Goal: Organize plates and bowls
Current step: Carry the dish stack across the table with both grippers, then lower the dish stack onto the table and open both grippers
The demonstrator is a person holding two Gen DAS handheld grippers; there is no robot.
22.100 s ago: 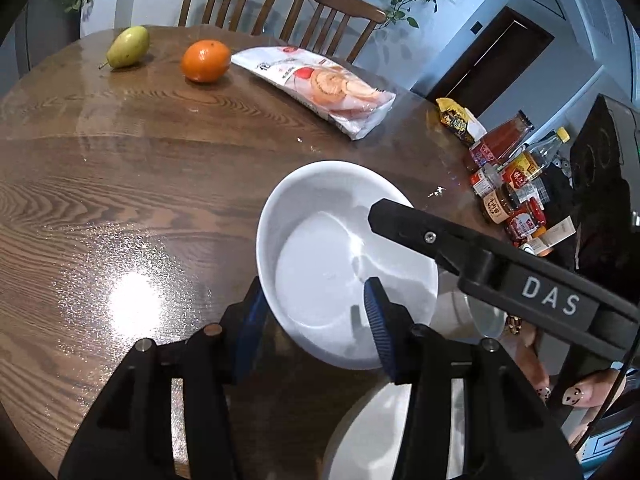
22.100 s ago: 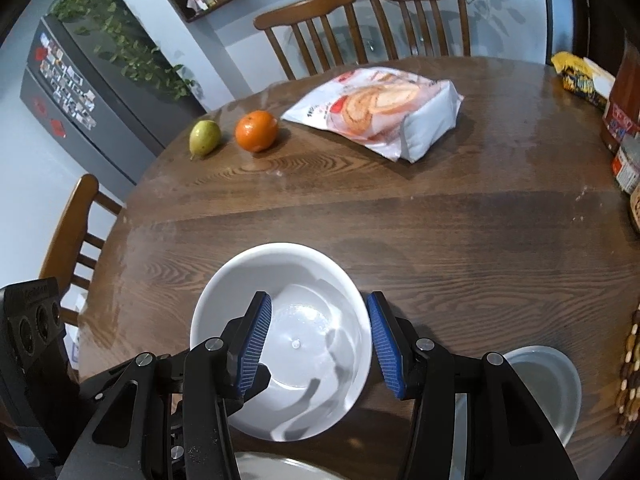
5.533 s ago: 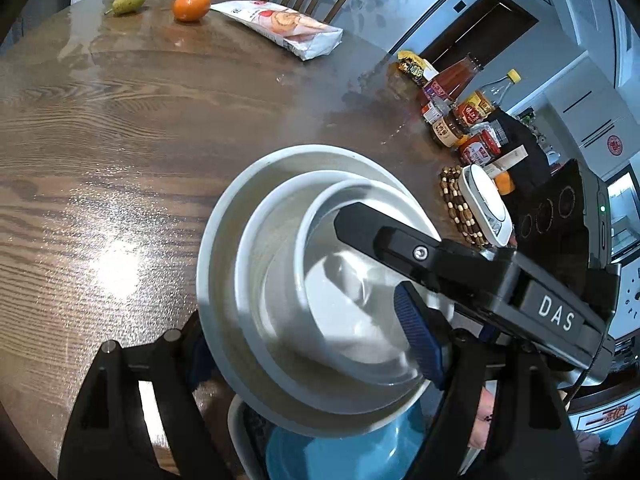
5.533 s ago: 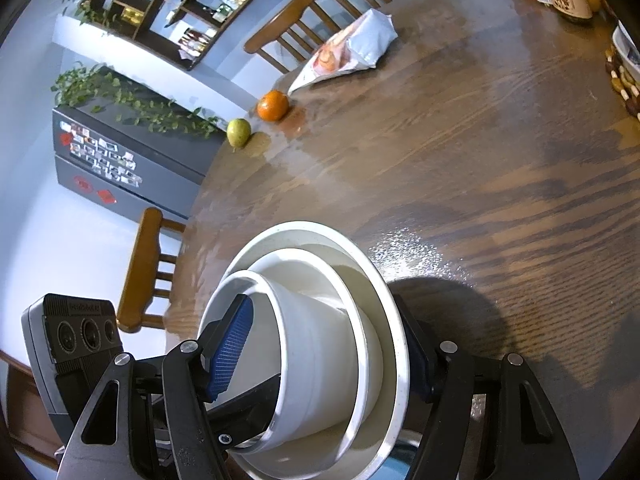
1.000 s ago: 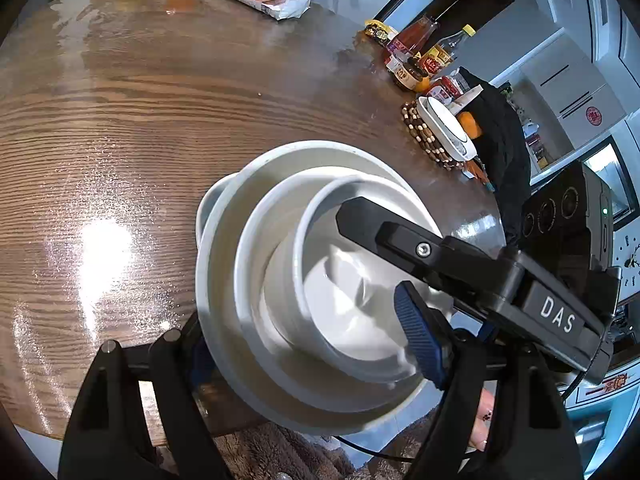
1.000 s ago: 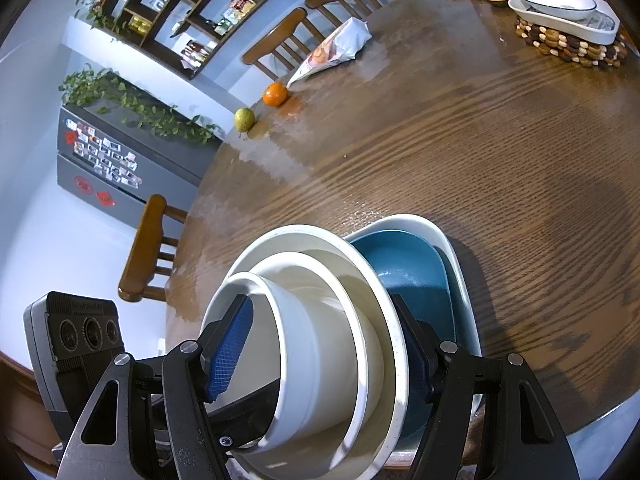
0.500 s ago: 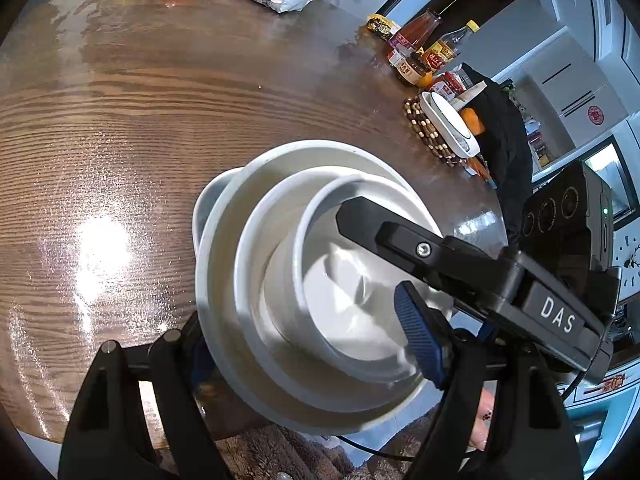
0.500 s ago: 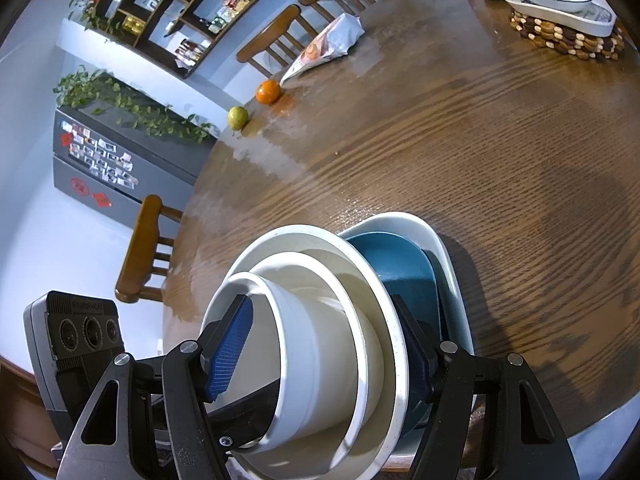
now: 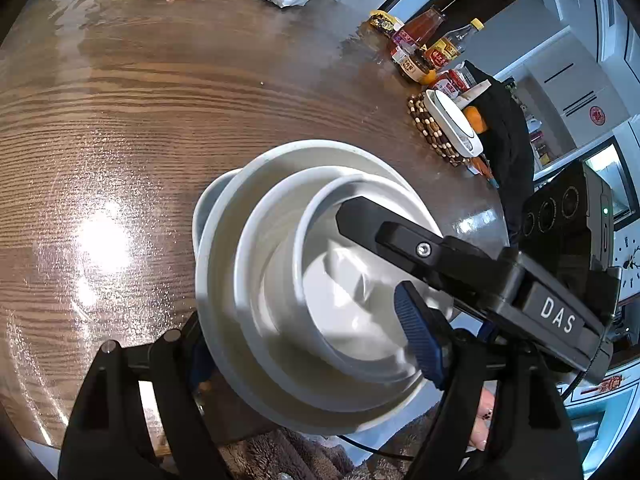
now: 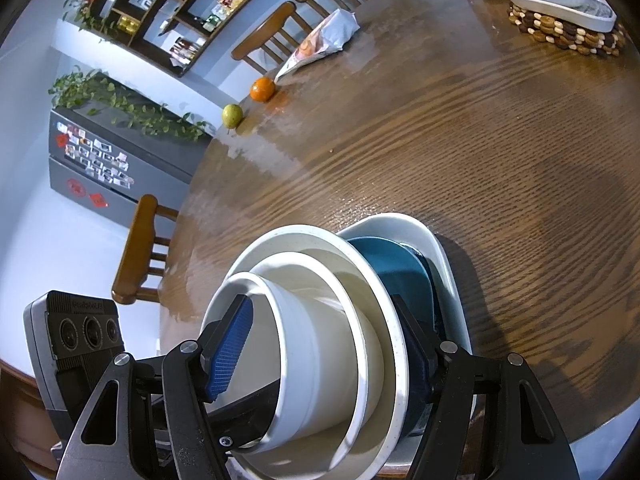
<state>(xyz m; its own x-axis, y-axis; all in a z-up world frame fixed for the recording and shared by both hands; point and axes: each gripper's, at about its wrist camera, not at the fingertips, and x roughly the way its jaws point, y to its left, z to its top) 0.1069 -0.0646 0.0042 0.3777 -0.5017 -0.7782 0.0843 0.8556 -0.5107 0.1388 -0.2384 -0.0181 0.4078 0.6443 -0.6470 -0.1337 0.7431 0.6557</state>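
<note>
Two chairs [image 10: 280,32] behind glossy round wooden table [image 10: 460,128]; fridge [image 10: 104,160] beyond.

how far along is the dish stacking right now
Mostly done. Three white bowls are already nested. In hand: both tools grip that stack, the left tool and right tool each with one finger inside and one outside. Left: setting it into the blue dish that sits in the white plate on the table, then letting go.
</note>
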